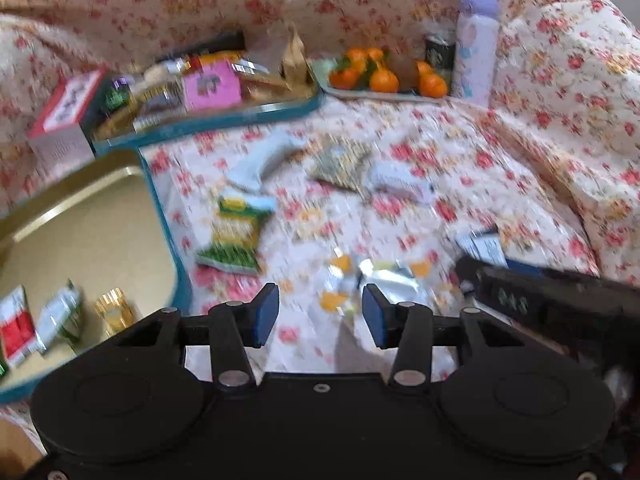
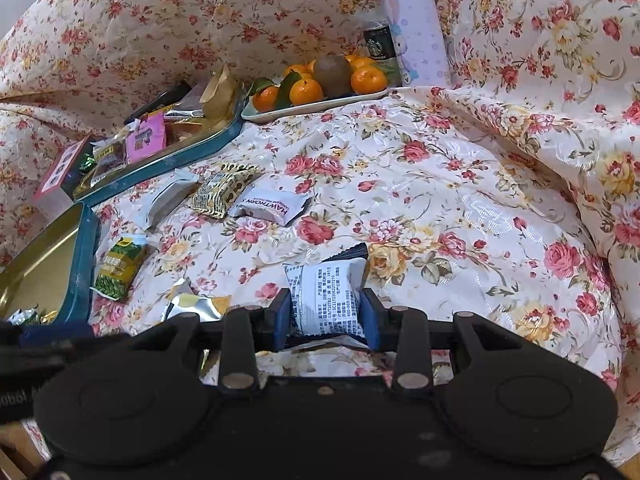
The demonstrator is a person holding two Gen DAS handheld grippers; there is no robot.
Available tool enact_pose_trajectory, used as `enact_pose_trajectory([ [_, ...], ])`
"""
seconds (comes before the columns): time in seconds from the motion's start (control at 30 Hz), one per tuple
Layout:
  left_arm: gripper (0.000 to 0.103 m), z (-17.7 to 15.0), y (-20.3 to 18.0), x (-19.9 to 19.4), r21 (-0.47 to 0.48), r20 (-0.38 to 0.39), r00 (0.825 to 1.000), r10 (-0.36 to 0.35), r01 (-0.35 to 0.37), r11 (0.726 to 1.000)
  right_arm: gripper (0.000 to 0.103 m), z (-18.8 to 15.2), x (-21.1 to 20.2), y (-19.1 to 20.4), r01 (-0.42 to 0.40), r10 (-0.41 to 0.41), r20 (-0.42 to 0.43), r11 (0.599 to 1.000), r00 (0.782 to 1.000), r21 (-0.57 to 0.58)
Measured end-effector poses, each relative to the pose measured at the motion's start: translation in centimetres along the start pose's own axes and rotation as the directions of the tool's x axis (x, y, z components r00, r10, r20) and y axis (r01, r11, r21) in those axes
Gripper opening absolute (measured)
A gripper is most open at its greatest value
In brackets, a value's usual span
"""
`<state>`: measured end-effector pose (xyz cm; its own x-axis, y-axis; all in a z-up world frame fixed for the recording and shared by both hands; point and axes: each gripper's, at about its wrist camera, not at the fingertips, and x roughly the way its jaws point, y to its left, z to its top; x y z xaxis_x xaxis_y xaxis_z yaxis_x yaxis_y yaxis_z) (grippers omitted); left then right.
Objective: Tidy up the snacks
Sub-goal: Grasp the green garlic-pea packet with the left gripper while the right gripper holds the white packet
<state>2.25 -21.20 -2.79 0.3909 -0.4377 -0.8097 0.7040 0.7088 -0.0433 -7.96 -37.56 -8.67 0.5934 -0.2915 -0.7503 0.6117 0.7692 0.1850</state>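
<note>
My right gripper (image 2: 326, 316) is shut on a white snack packet (image 2: 326, 300) printed with black text, held just above the floral cloth. My left gripper (image 1: 320, 316) is open and holds nothing; a silver and yellow packet (image 1: 376, 280) lies on the cloth beyond its fingertips. A green and yellow packet (image 1: 236, 236) lies beside the teal tin with a gold inside (image 1: 92, 208), which holds a red packet (image 1: 16, 328), a green-white packet and a gold sweet. More loose packets lie mid-cloth: a patterned one (image 2: 224, 192), a white Hawthorn one (image 2: 272, 204) and a grey-white one (image 2: 168, 200).
A second teal tin (image 2: 168, 156) full of mixed snacks stands at the back left, a red and white box (image 1: 68, 120) beside it. A plate of mandarins (image 2: 316, 84), a dark can (image 2: 380, 48) and a lilac bottle (image 2: 412, 24) stand at the back. Cloth folds rise on the right.
</note>
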Motion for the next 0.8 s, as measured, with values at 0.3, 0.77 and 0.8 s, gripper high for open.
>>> enact_pose_trajectory([
  [0.3, 0.053, 2.9, 2.2, 2.9, 0.058, 0.026, 0.992, 0.122, -0.124, 0.991, 0.039, 0.0, 0.0, 0.0, -0.011, 0.011, 0.004, 1.0, 1.0, 0.007],
  [0.77, 0.053, 3.4, 4.6, 6.7, 0.069, -0.07, 0.992, 0.101, -0.096, 0.993, 0.039, -0.2, 0.3, 0.4, -0.001, 0.001, 0.011, 1.0, 1.0, -0.02],
  [0.8, 0.053, 3.4, 4.7, 6.9, 0.067, -0.078, 0.992, 0.101, -0.096, 0.993, 0.039, -0.2, 0.3, 0.4, -0.001, 0.001, 0.012, 1.0, 1.0, -0.02],
])
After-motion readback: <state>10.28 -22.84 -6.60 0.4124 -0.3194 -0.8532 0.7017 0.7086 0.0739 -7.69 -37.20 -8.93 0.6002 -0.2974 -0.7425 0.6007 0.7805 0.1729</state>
